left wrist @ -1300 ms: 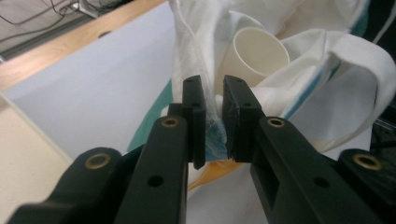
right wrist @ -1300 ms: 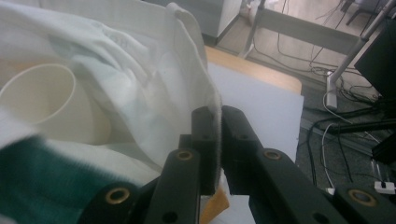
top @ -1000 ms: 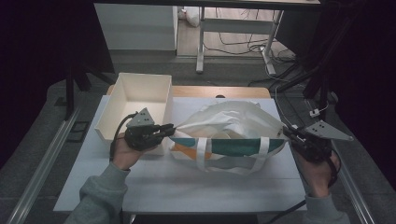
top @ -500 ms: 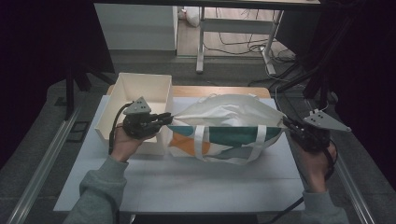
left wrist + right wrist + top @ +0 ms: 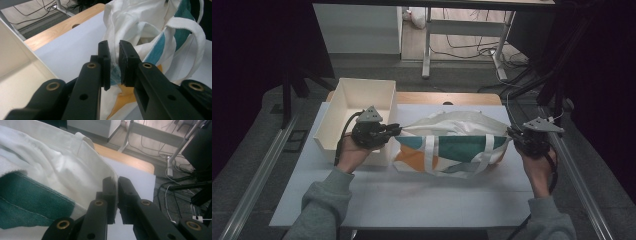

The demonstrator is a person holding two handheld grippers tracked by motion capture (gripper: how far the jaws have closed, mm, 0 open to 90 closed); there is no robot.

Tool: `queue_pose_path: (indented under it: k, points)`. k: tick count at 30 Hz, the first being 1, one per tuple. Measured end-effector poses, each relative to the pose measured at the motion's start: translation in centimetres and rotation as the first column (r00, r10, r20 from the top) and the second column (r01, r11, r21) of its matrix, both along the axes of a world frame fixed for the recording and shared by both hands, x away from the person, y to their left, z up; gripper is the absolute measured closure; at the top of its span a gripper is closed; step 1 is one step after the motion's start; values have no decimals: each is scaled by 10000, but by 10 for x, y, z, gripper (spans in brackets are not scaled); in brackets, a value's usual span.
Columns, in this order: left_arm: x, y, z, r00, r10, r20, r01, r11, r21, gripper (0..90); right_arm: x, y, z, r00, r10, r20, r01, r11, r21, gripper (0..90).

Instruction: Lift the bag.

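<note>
both forearms wear grey sweatshirt sleeves with ribbed cuffs. the left gripper [image 5: 395,131] and right gripper [image 5: 510,134] are matte black, each topped by a grey three-cornered plate, with a black cable trailing back past the wrist. their jaws are black bars with brass-ringed pivot holes, small plain holes and blocky square pads [image 5: 127,60].

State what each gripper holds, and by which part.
Both hold the cloth bag. The left gripper pinches the top edge at one end; the right gripper pinches the top edge at the other end.
</note>
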State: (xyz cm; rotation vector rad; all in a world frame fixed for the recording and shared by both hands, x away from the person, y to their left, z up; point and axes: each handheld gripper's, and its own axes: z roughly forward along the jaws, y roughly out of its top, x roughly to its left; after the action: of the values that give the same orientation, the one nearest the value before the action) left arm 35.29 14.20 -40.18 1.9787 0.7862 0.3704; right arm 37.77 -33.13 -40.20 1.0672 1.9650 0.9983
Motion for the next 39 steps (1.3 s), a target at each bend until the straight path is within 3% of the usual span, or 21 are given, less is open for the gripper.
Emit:
queue_pose_path:
  k: [8, 15, 28, 32, 34, 36, 37, 39]
  points:
    - [1, -1, -7, 9997, -66, -229, 70, 9998, 161, 795, 12, 2, -23, 9980, -19, -630, 7, 9998, -197, 845]
    - [0, -3, -12, 9992, -170, -364, 181, 9994, 300, 795, 15, 2, -34, 9955, 0, -951, -22, 9997, -236, 846]
    - [2, -4, -17, 9985, -72, -547, 87, 9996, 278, 793, 20, 5, -42, 9938, -18, -1112, -2, 9998, -183, 847]
    - [1, -4, -17, 9991, -75, -411, 86, 9997, 249, 784, 17, 3, -38, 9961, -21, -884, 42, 9997, 231, 824]
    - [-1, -3, -17, 9993, -137, -341, 138, 9999, 27, 751, 14, 0, -35, 9976, 17, -690, 23, 9983, 578, 747]
    - [-3, -3, -16, 9998, -32, -198, 30, 10000, -83, 634, 12, -1, -30, 9977, 238, -641, -161, 9929, 1179, 608]
    - [-4, -3, -16, 9999, 0, -151, -2, 9999, -109, 580, 10, 0, -28, 9974, 368, -626, -280, 9903, 1361, 584]
    - [-6, -2, -16, 9999, 32, -105, -34, 9998, -215, 487, 5, 4, -24, 9975, 577, -409, -518, 9896, 1342, 530]
